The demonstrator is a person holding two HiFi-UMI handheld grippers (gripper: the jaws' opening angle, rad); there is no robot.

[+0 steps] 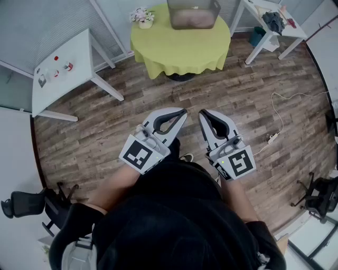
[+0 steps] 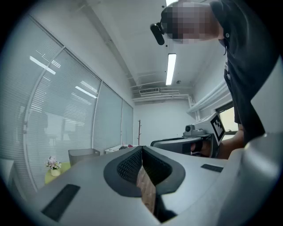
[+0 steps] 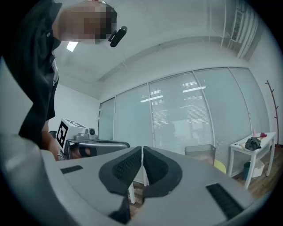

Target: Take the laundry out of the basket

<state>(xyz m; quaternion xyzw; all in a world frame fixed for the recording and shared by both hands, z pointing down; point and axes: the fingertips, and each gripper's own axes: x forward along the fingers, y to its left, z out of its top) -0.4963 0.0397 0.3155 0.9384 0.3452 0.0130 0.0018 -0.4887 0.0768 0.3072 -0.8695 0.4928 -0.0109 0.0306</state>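
Note:
A grey mesh laundry basket [image 1: 193,13] with pinkish laundry [image 1: 190,20] inside stands on a round table under a yellow-green cloth [image 1: 180,45], far ahead of me. The basket [image 2: 83,156] also shows small in the left gripper view, and again the basket [image 3: 200,155] in the right gripper view. My left gripper [image 1: 182,113] and right gripper [image 1: 202,114] are held side by side close to my body, above the wooden floor, well short of the table. Both point level with jaws shut and nothing between them.
A small flower pot [image 1: 142,18] sits at the round table's left edge. A white table [image 1: 63,71] stands at the left, another white table [image 1: 274,23] with dark items at the back right. A white cable and power strip [image 1: 273,138] lie on the floor; office chairs [image 1: 29,203] stand at the sides.

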